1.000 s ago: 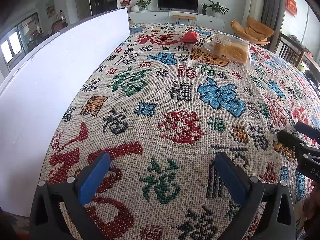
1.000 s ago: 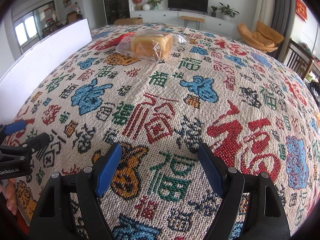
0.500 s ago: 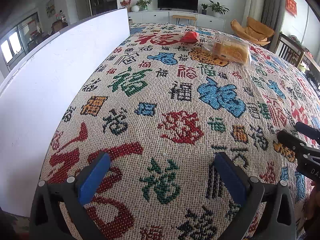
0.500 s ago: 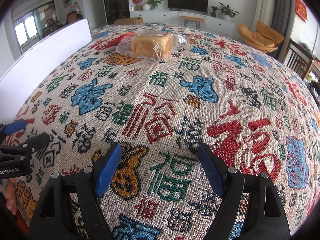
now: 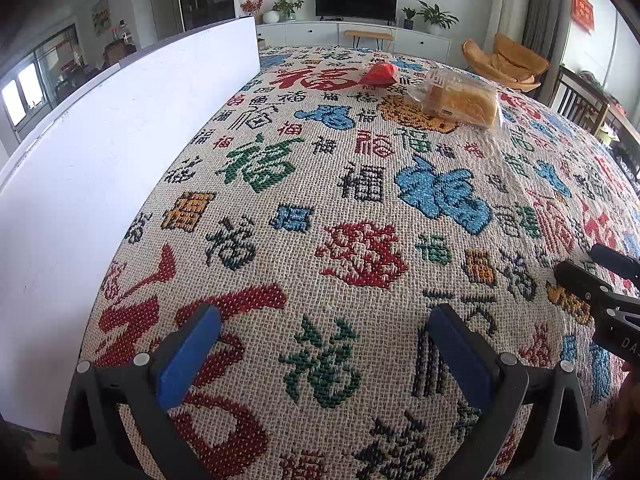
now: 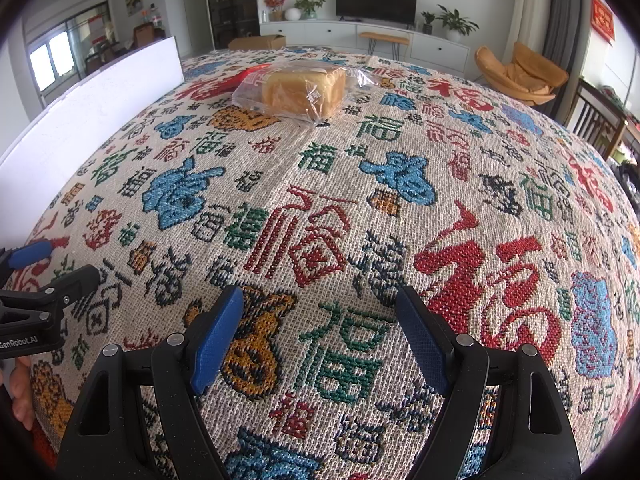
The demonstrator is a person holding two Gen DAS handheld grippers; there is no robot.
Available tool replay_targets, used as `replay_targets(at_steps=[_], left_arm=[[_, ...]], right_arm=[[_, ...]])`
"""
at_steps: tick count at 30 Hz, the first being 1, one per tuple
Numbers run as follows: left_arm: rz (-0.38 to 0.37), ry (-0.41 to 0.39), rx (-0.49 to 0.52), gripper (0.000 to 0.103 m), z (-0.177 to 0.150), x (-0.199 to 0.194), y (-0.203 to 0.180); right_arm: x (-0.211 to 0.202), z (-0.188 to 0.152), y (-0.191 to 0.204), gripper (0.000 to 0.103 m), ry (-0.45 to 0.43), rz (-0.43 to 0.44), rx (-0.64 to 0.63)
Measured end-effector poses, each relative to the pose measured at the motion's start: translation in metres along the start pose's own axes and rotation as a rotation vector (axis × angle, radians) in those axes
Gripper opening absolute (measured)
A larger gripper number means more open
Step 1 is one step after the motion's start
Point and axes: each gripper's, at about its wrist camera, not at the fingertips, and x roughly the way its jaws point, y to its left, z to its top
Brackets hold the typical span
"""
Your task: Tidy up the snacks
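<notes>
A loaf of bread in a clear plastic bag (image 5: 460, 102) lies at the far side of the patterned tablecloth (image 5: 320, 208); it also shows in the right wrist view (image 6: 300, 90). A red snack packet (image 5: 380, 74) lies just left of it, and only its edge (image 6: 244, 76) peeks out behind the bread in the right wrist view. My left gripper (image 5: 324, 348) is open and empty over the near edge of the table. My right gripper (image 6: 320, 336) is open and empty, also near the front, far from both snacks.
A tall white board (image 5: 100, 152) stands along the table's left side. The right gripper's tip (image 5: 600, 280) shows at the right of the left wrist view, and the left gripper's tip (image 6: 36, 280) at the left of the right wrist view. Chairs (image 6: 520, 72) stand beyond the table.
</notes>
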Motion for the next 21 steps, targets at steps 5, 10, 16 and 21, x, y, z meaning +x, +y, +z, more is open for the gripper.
replay_targets(at_steps=[5,10,16,21], left_arm=[[-0.001,0.0,0.001,0.103,0.0,0.0,0.0],[-0.001,0.0,0.001,0.103,-0.001,0.0,0.0],[-0.002,-0.001,0.001,0.103,-0.001,0.0,0.0],[-0.001,-0.001,0.001,0.103,-0.001,0.0,0.001]], right_arm=[[0.0,0.0,0.0,0.081,0.0,0.0,0.0],[0.0,0.0,0.0,0.081,0.0,0.0,0.0],[0.001,0.0,0.001,0.085,0.006,0.006,-0.005],[0.005,0.025,-0.003,0.084,0.085,0.05,-0.068]])
